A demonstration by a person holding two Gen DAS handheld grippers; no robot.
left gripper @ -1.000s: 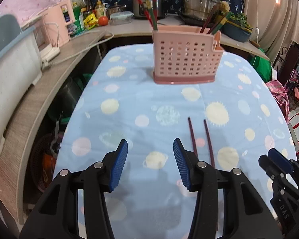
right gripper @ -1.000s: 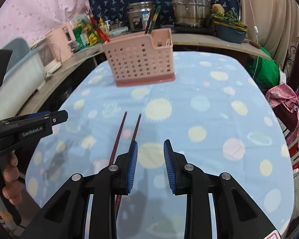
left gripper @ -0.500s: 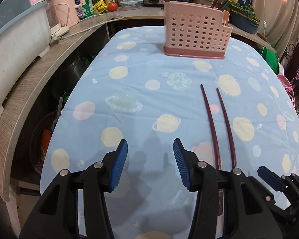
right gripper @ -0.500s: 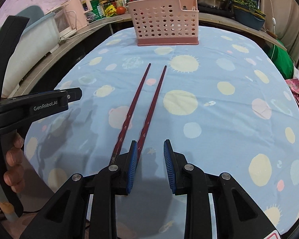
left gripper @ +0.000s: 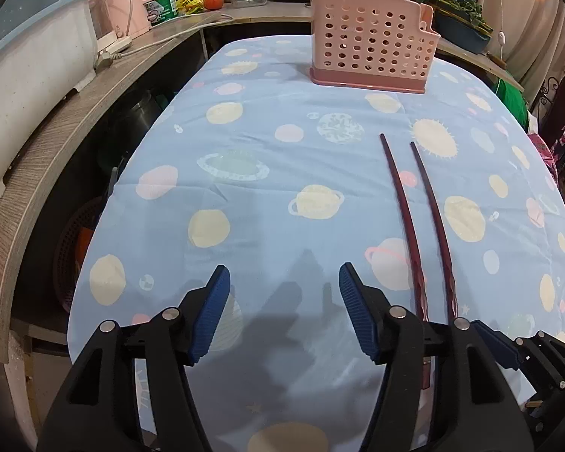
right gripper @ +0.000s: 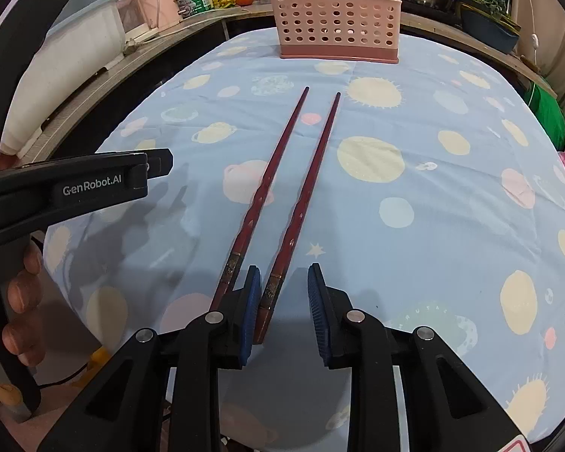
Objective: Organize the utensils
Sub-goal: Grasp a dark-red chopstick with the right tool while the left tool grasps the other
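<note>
Lying untouched on the table, two chopsticks await the pink basket; left tongs just widened, empty, right tongs narrowly parted, gripping nothing.

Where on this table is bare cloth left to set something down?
Free: the wide cloth left of the chopsticks, between the pink basket and the left gripper; also the cloth right of the chopsticks toward the table edge. Crowded: the counter behind, packed with bottles and pots.
</note>
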